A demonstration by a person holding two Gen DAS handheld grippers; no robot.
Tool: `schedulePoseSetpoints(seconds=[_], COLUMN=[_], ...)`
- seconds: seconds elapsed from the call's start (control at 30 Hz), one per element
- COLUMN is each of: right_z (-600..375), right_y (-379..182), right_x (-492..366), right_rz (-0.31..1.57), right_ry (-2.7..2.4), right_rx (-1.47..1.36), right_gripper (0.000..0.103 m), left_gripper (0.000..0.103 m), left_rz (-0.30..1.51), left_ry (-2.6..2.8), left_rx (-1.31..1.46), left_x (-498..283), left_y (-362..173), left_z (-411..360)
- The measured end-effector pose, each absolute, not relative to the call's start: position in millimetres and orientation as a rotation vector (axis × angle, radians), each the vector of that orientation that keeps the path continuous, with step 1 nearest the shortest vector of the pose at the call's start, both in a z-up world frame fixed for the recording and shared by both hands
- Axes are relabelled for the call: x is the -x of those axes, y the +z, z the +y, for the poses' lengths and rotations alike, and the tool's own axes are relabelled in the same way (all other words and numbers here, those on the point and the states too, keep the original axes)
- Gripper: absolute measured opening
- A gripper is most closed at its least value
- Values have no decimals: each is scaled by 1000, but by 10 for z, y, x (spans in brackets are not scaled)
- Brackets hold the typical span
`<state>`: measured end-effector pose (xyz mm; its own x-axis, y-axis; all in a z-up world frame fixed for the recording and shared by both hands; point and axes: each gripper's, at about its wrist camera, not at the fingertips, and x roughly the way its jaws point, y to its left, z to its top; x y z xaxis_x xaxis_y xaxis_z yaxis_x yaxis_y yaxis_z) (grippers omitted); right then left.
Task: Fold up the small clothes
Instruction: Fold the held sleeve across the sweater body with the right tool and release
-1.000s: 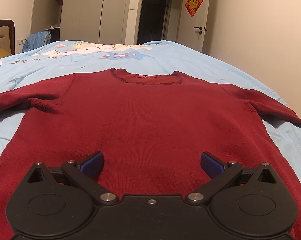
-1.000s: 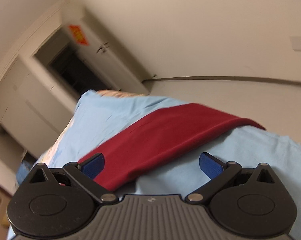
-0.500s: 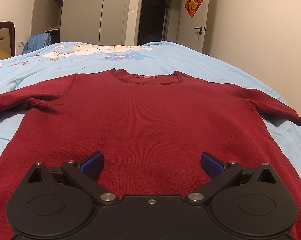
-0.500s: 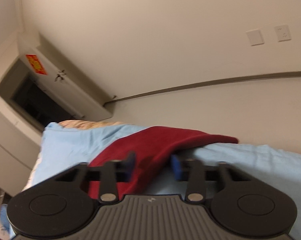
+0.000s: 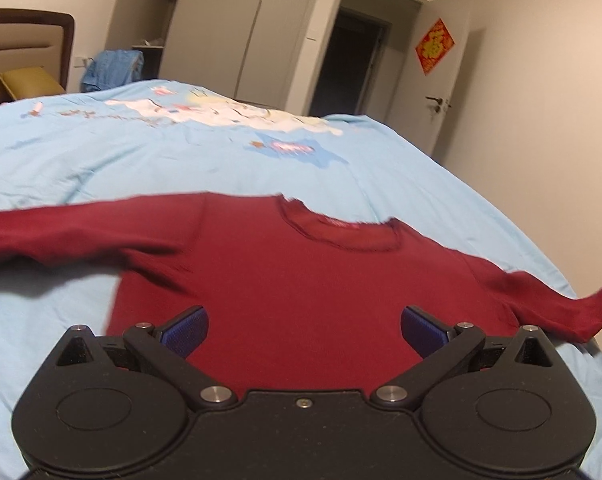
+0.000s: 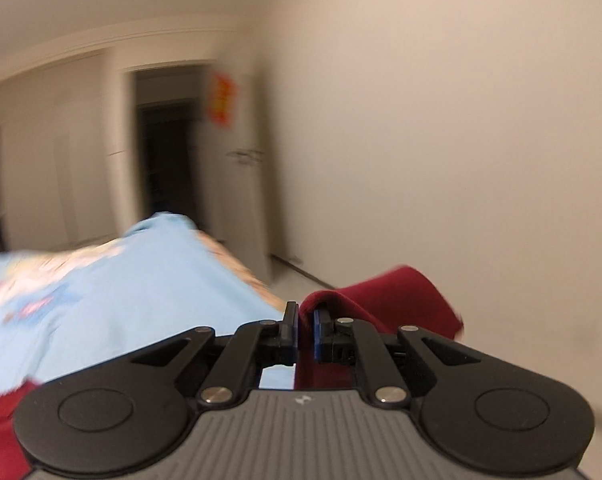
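While the right tool [image 6: 306, 330] pinches the sleeve [image 6: 385, 300] cuff, raised off the bed [image 5: 181, 168], the left tool [image 5: 303, 330] hovers wide open and empty over the sweater [image 5: 301, 280], which lies flat. Advice: carry the sleeve inward across the chest, low and slow; pin the body with the left tool so it cannot drag.

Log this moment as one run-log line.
left gripper: jaws open, above dark red knit sweater | right gripper: jaws shut on sweater's sleeve end, lifted | light blue printed bedspread underneath
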<state>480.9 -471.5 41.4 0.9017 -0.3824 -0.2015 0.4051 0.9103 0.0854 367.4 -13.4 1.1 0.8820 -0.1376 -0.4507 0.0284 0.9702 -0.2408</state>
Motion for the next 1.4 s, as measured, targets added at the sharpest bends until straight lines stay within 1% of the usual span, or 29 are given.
schedulePoseSetpoints(seconds=[0.17,0.33,0.47,0.6,0.7,0.87,0.93,1.23,1.27,1.33,1.37,1.4], right_z=[-3760,-2715,-1973,-1303,-989,-721,-716,-696,-675,-650,-642,-640], right_y=[643,647,505,208,-78,-430,-553,-913,-954,-988,-977,-955], right_x=[-5162,-5382,-5458,-5325,-5176,-4975,-4680,-4222,-4188,-4136,-4124,-4120], right_rz=[133,108,125,157,180,197,194,106,93,78,80,87], right_ry=[-216,-8,153,286,368,458,494,595,594,598,603,608], right_rx=[154,333,398,507,601,755,805,1079,1114,1144,1140,1130], right_gripper=[8,7,7,7,7,7,7,9,11,18,25,29], left_gripper=[102,102,102,102,102,102,102,102,102,102,102,102], left_rz=[464,451,446,440,438,450,455,493,501,514,518,522], left_ry=[-63,-31,13,61,91,120,113,15,4,-17,-29,-44], left_rx=[244,264,285,304,320,363,384,432,433,424,413,399], left_x=[-3585,-3501,-3442,-3367,-3328,-3332,-3345,-3513,-3543,-3595,-3623,-3655], left_y=[89,113,91,76,51,-24,-45,-157,-169,-175,-174,-167], left_z=[50,254,453,668,813,975,1002,874,839,785,754,721])
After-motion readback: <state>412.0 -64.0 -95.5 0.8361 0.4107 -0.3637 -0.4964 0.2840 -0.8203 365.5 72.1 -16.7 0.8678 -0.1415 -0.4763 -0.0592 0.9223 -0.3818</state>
